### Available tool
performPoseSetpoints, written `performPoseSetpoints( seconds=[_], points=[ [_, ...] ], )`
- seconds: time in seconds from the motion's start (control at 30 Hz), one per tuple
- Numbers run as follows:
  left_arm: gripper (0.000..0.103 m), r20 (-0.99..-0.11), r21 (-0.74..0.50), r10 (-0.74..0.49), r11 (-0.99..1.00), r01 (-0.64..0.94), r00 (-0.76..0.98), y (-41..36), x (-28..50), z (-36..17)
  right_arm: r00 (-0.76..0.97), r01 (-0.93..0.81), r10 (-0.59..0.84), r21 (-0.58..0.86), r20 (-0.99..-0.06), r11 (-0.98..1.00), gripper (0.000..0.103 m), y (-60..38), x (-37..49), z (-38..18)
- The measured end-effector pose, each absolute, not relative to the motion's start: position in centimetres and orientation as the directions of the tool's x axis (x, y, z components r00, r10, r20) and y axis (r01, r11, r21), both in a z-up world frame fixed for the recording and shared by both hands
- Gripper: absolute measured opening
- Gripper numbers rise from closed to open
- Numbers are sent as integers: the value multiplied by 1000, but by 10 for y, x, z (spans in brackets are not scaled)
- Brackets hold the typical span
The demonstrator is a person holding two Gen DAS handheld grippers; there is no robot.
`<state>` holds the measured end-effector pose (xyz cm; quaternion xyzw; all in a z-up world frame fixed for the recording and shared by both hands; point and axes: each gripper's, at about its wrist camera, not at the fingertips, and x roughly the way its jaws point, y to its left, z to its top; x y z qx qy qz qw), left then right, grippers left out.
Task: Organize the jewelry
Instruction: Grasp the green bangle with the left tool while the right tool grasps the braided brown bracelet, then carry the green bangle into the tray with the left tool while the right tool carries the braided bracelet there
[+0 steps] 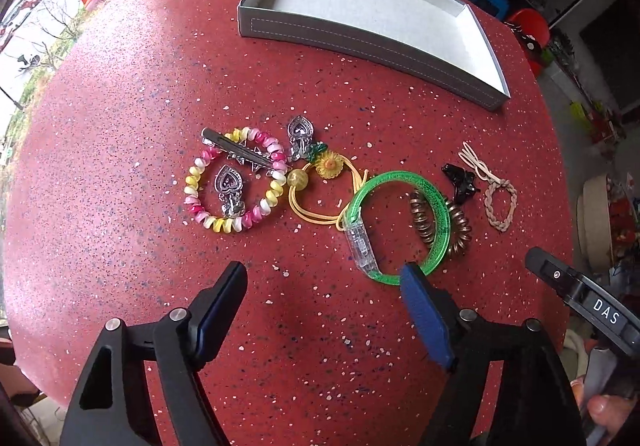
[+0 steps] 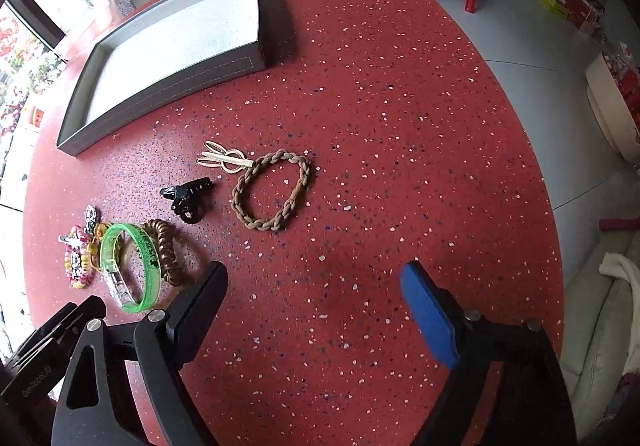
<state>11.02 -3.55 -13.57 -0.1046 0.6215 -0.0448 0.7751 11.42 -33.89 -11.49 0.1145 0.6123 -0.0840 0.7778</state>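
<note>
Far beyond both grippers' fingers, the grey stitched tray (image 1: 320, 31) holds nothing. The left gripper (image 1: 324, 278) is spread wide, glittery green bangle (image 1: 440, 213) at its right fingertip. The right gripper (image 2: 316, 278) also gapes, braided loop (image 2: 272, 189) ahead.

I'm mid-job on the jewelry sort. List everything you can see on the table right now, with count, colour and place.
Tray: 1, grey, white lining, far side of table, nothing in it.
Spiral hair tie: 1, pink, yellow and white, left end of the row.
Heart charms: 2, silver; one inside that spiral, one beside it.
Hair clip: 1, silver, lying across the spiral.
Flower hair tie: 1, yellow cord with bead.
Bangle: 1, green with clear clasp, overlapping the brown coil.
Coil hair tie: 1, brown.
Claw clip: 1, black.
Braided band: 1, tan.
Cream clip: 1, touching the braid.
Table: 1, red speckled.
Left gripper: open, above the table.
Right gripper: open, above the table.
</note>
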Motion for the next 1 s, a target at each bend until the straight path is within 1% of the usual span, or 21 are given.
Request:
performPoseSetpoints(
  seconds=[0.03, 0.13, 0.2, 0.23, 0.37, 0.4, 0.43, 0.47, 0.5, 0.53, 0.57, 0.6, 0.63, 0.8, 1.0],
  points=[
    [91, -956, -217, -197, 973, -73, 217, -39, 113, -140, 231, 269, 16, 80, -973, 960, 80, -340, 121, -120],
    [91, -963, -192, -167, 976, -102, 213, -49, 117, -150, 218, 266, 27, 86, -975, 960, 74, -342, 138, -132],
    [81, -965, -182, -156, 977, -111, 211, -55, 118, -155, 211, 264, 32, 89, -977, 961, 70, -342, 146, -140],
    [78, -966, -186, -161, 976, -111, 204, -57, 119, -158, 208, 263, 37, 92, -977, 960, 67, -342, 148, -143],
    [77, -966, -148, -119, 982, -114, 230, -67, 124, -159, 223, 231, -3, 50, -975, 972, 64, -333, 156, -146],
    [76, -967, -137, -108, 984, -114, 232, -70, 127, -160, 227, 226, -11, 42, -974, 973, 62, -330, 157, -148],
    [72, -967, -127, -98, 986, -111, 236, -72, 128, -160, 222, 225, -23, 28, -975, 974, 57, -325, 159, -149],
    [67, -967, -115, -86, 988, -108, 240, -74, 130, -160, 219, 219, -47, 3, -975, 976, 55, -322, 160, -150],
    [65, -969, -100, -72, 989, -108, 238, -77, 132, -160, 226, 211, -44, 5, -973, 978, 47, -320, 159, -150],
    [56, -968, -94, -65, 990, -107, 241, -79, 135, -159, 229, 204, -47, 1, -972, 979, 37, -318, 159, -150],
    [41, -966, -98, -71, 990, -98, 247, -82, 137, -160, 230, 196, -46, 0, -972, 981, 30, -318, 157, -150],
    [36, -967, -97, -73, 992, -86, 246, -83, 135, -160, 232, 190, -39, 5, -972, 982, 16, -317, 157, -150],
    [29, -966, -96, -75, 993, -75, 246, -83, 134, -160, 233, 186, -34, 10, -972, 983, 6, -316, 155, -149],
    [28, -962, -126, -116, 992, -24, 247, -85, 131, -159, 251, 212, 22, 77, -968, 974, 6, -328, 146, -145],
    [28, -951, -160, -161, 987, 26, 265, -76, 126, -141, 299, 196, 78, 142, -951, 970, 6, -328, 134, -124]
  ],
)
